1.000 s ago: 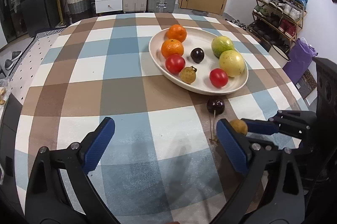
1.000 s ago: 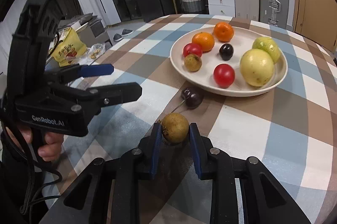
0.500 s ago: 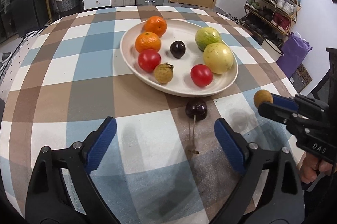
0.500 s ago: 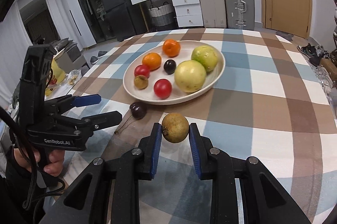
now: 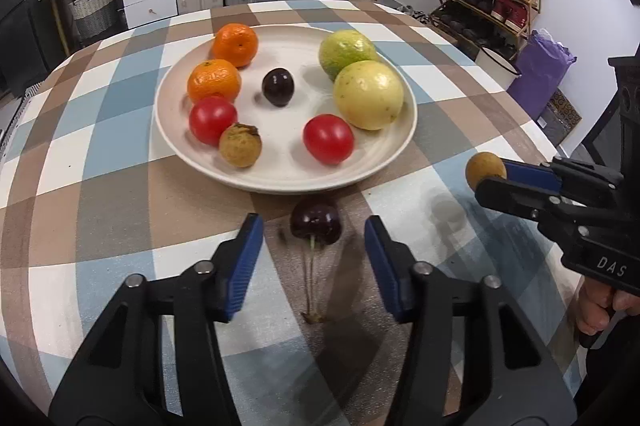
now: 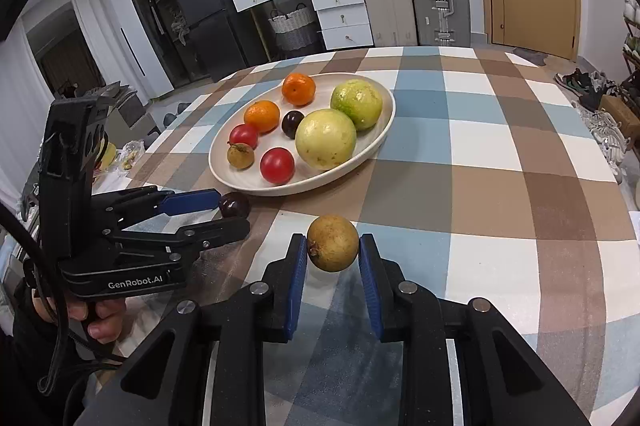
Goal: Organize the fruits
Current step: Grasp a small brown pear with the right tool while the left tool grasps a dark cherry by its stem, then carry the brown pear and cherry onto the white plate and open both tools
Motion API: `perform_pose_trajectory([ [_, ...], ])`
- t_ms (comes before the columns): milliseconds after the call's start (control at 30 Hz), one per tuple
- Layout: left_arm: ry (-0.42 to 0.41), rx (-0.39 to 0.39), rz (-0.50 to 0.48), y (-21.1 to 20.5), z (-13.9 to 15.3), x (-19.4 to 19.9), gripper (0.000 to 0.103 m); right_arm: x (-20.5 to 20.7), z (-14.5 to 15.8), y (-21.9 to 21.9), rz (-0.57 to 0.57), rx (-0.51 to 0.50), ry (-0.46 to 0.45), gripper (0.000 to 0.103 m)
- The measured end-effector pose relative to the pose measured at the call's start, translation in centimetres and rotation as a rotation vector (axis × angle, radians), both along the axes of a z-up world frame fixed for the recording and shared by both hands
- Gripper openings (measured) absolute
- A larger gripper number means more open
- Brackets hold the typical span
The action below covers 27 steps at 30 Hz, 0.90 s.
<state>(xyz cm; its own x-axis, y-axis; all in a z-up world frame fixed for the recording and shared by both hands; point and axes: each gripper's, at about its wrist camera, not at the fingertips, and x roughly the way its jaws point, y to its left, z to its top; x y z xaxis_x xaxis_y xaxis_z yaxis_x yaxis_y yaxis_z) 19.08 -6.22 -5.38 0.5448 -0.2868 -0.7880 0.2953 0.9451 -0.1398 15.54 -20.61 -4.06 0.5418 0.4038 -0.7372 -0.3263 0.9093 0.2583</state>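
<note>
A: Left wrist view first. What have you got?

B: I see my left gripper low over the checked surface, its blue fingers either side of a dark cherry. The fingers are closing, but there's a gap on both sides of the cherry, so they're not pressing on it yet. The cherry lies on the surface just near of the plate, its stem trailing toward me.

A: And the plate?

B: Two oranges on its far left, a dark plum in the middle, a green fruit and a yellow one on the right, two tomatoes and a brown longan on the near side. At the right edge I see my right gripper with a second longan at its tip, above the surface and clear of the plate.

A: Now the right wrist view.

B: My right gripper is clenched on that longan; both blue fingers press its sides and it's lifted off the surface, near and a little right of the plate. On the left, my left gripper reaches in with the cherry at its fingertips, beside the plate's near rim. A hand grips its handle.
</note>
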Motion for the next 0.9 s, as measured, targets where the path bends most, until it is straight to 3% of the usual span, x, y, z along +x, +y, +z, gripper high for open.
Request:
perform_pose_trajectory([
  [33, -0.004, 0.007, -0.005, -0.1, 0.0, 0.0, 0.042, 0.0, 0.0, 0.0, 0.001, 0.001, 0.000, 0.027],
  [267, -0.026, 0.051, -0.023, -0.9, -0.1, -0.4, 0.036, 0.1, -0.1, -0.1, -0.013, 0.005, -0.002, 0.027],
  [367, -0.027, 0.054, -0.026, -0.9, -0.1, -0.5, 0.025, 0.0, -0.1, -0.1, -0.016, 0.006, -0.003, 0.027],
  [900, -0.069, -0.011, -0.013, 0.3, 2.1, -2.6, 0.024, -0.8, 0.7, -0.1, -0.029, 0.005, -0.026, 0.027],
])
